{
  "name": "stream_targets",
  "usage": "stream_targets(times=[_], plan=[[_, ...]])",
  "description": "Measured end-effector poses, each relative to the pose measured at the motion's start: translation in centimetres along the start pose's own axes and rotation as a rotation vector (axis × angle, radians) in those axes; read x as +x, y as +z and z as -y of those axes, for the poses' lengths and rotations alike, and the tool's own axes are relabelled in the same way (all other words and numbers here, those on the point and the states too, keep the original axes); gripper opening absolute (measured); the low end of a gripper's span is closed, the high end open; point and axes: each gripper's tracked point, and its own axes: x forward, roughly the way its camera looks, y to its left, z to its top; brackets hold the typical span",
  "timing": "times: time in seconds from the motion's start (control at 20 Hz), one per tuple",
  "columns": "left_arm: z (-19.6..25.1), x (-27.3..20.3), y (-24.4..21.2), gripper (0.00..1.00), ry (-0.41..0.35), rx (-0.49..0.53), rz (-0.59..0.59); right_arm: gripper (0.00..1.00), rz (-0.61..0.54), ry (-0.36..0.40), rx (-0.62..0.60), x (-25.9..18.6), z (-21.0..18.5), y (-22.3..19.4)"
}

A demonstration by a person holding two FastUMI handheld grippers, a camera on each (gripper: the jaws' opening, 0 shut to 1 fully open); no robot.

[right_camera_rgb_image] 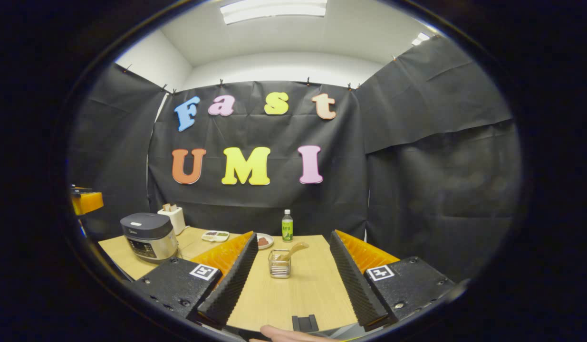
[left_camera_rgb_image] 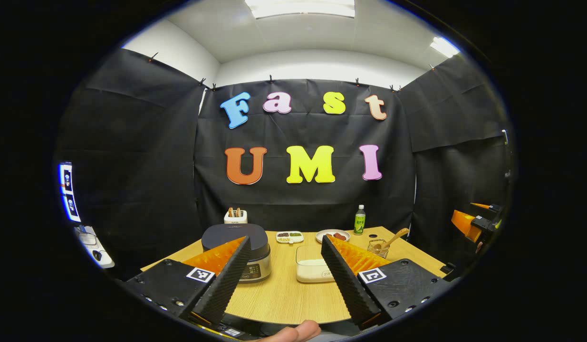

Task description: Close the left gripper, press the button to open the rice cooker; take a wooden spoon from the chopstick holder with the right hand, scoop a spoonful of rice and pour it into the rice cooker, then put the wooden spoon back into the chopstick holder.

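**Desk:** Where does the rice cooker (left_camera_rgb_image: 241,249) stand, and is it open?

**Photographer:** Lid down, button unpressed, on the wooden table (left_camera_rgb_image: 283,294). Every step of the job appears to lie ahead. The left gripper (left_camera_rgb_image: 286,280) hangs over the table's near edge with its jaws wide apart, so even the closing that comes first is not done.

**Desk:** And the rice?

**Photographer:** Just right of the cooker sits a clear container of white rice (left_camera_rgb_image: 313,271), apparently untouched. Farther right of the cooker is the wire chopstick holder (left_camera_rgb_image: 379,248), the wooden spoon (left_camera_rgb_image: 393,239) leaning out of it, handle up.

**Desk:** The other hand?

**Photographer:** The right gripper (right_camera_rgb_image: 293,280) is also spread open and empty, aimed at the holder from the table's near side, well short of it. Nothing is between its fingers.

**Desk:** Anything behind the cooker?

**Photographer:** A white toaster (left_camera_rgb_image: 235,216) directly behind it. Right of that, along the back edge, a small divided dish (left_camera_rgb_image: 289,236), a plate (left_camera_rgb_image: 332,235) of something dark, and a green bottle (left_camera_rgb_image: 360,220). A fingertip (left_camera_rgb_image: 293,332) shows at the bottom of the left gripper view.
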Motion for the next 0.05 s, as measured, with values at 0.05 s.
stream_targets(times=[0.05], plan=[[-0.07, 0.03, -0.12, 0.95, 0.005, -0.003, 0.002, 0.99, 0.0, -0.001, -0.002, 0.08, -0.03, -0.02]])
